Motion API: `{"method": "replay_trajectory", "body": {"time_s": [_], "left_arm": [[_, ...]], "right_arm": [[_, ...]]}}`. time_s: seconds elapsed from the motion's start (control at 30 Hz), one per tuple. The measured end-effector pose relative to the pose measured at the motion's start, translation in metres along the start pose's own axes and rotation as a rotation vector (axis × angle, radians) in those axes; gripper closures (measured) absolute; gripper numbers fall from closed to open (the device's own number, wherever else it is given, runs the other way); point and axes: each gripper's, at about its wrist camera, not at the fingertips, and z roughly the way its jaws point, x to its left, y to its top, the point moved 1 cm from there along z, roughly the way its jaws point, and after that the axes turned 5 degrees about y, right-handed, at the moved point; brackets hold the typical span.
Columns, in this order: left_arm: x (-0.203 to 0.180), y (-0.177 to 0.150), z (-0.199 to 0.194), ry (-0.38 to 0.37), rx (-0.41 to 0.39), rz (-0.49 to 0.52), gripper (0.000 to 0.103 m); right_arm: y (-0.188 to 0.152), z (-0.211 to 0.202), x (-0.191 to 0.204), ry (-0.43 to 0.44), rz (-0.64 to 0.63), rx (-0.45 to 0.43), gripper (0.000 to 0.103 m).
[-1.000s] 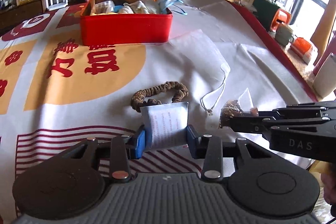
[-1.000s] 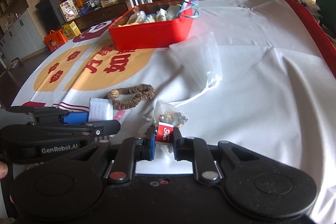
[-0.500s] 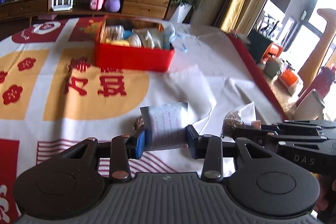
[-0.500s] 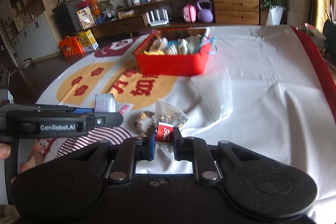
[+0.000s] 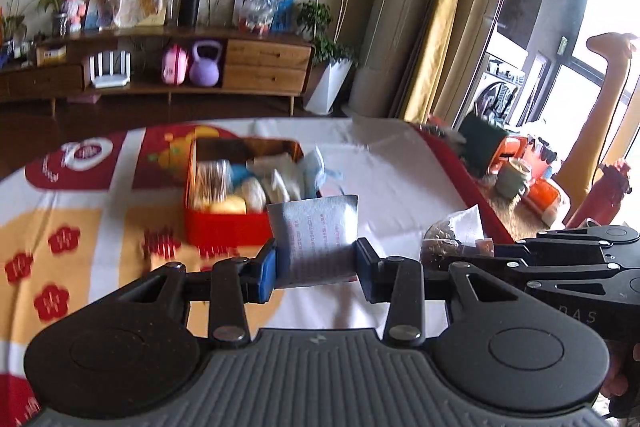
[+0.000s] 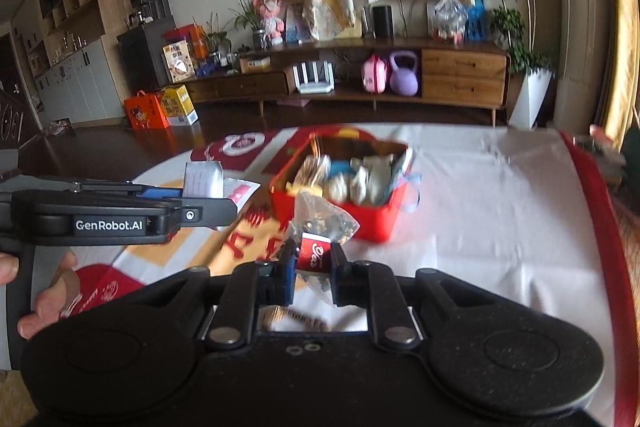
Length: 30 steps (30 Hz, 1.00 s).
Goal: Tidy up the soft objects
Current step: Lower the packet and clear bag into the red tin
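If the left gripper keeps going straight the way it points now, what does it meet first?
Probably the red box, at its near wall or the soft items piled inside. The left gripper, shut on a white packet, points straight at it. Depth is unclear.

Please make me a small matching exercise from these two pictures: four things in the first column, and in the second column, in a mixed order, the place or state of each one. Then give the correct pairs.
Things
1. white printed sachet
2. clear bag with a red label
3. red box
4. purple kettlebell

Places or states
A. on the cloth-covered table, filled with soft packets
B. clamped in the left gripper
C. on the low shelf of the wooden sideboard
D. clamped in the right gripper

Pairs: 1-B, 2-D, 3-A, 4-C
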Motion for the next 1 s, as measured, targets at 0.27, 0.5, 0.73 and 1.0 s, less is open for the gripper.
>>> {"method": "replay_trajectory", "body": {"time_s": [0.27,0.5,0.73,1.0], "left_arm": [[0.01,0.046,0.022,0.016,-0.034,0.041,0.064],[0.02,0.08,0.056,0.022,-0.028,0.068,0.064],[0.034,0.104,0.097,0.035,-0.028,0.07,0.063],[0.049,0.112,0.161,0.074,0.022,0.059,0.063]], "right_arm": [[0.037,0.024,-0.01,-0.007,-0.032,-0.025,0.088],[0.053,0.054,-0.022,-0.016,-0.038,-0.022,0.088],[0.061,0.096,-0.038,-0.04,-0.041,-0.004,0.088],[0.062,0.148,-0.053,-0.041,-0.029,0.041,0.088]]}}
